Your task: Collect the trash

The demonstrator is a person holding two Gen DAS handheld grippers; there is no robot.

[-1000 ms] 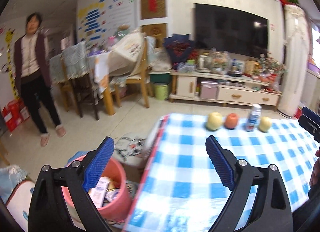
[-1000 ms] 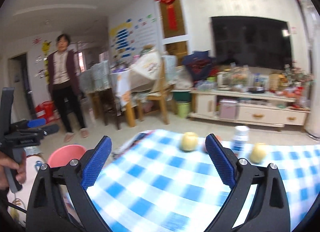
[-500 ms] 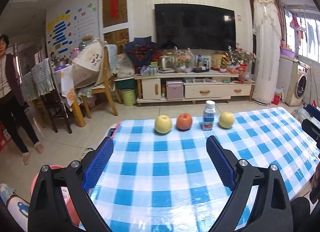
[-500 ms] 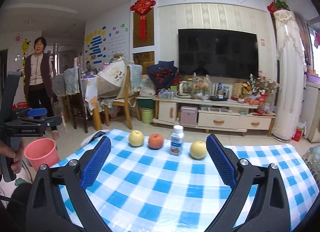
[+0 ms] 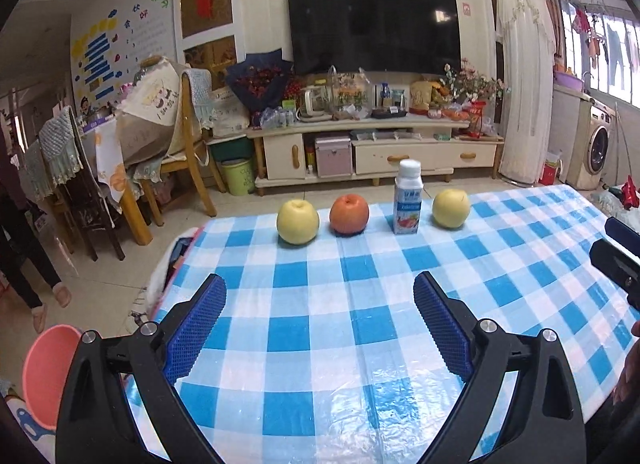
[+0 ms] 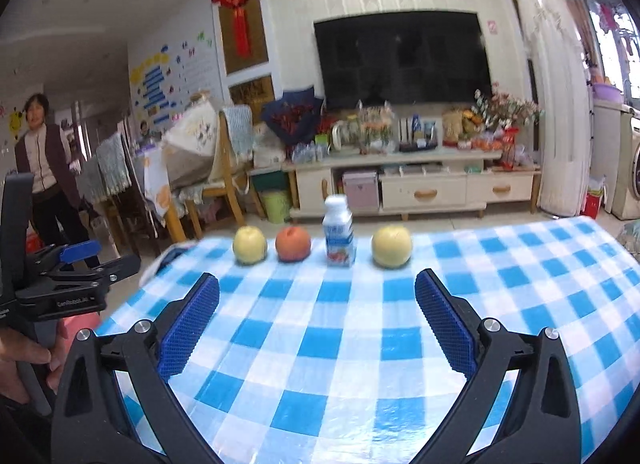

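Both claws gape wide and empty: left gripper, right gripper low in frame. Beyond, at upper centre on the checked table, the small drink bottle stands upright, cap up, between orange fruit and yellow fruit. Probably light, thin-walled, slick; grip across the square body.
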